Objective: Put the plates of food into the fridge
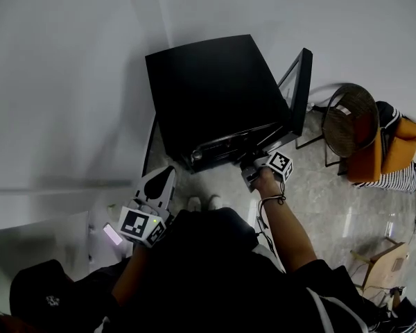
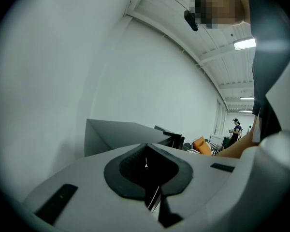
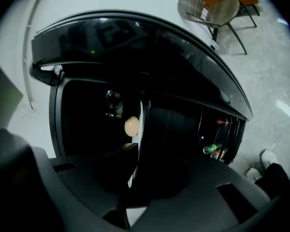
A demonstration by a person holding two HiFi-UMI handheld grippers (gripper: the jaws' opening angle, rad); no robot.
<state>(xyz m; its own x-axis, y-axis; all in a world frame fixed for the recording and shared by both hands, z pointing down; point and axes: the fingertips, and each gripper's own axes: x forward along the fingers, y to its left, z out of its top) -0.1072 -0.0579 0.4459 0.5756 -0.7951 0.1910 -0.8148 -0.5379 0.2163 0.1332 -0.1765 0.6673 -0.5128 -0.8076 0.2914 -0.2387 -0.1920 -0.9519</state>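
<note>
**When the Plate Sat in the Fridge Mouth: Right Gripper Clearance**

Where the right gripper (image 3: 135, 159) pointed into the open fridge (image 1: 215, 89), its jaws stood apart. The white rim of the plate (image 3: 139, 129) ran between them, and the pads did not visibly press on it. The plate lay edge-on to the jaws, directly ahead of them and just inside the opening. Its rim line ran away along the gripper's own pointing direction. A round, pale piece of food (image 3: 131, 125) sat on the plate just beyond the jaw tips. The shelf under the plate was too dark to make out. A straight pull back along that rim line would probably clear the plate. The left gripper (image 1: 161, 180), closed and empty, hung well short of the fridge, so the right hand was the nearer. The door (image 1: 301, 89) stood open at the far right.
</note>
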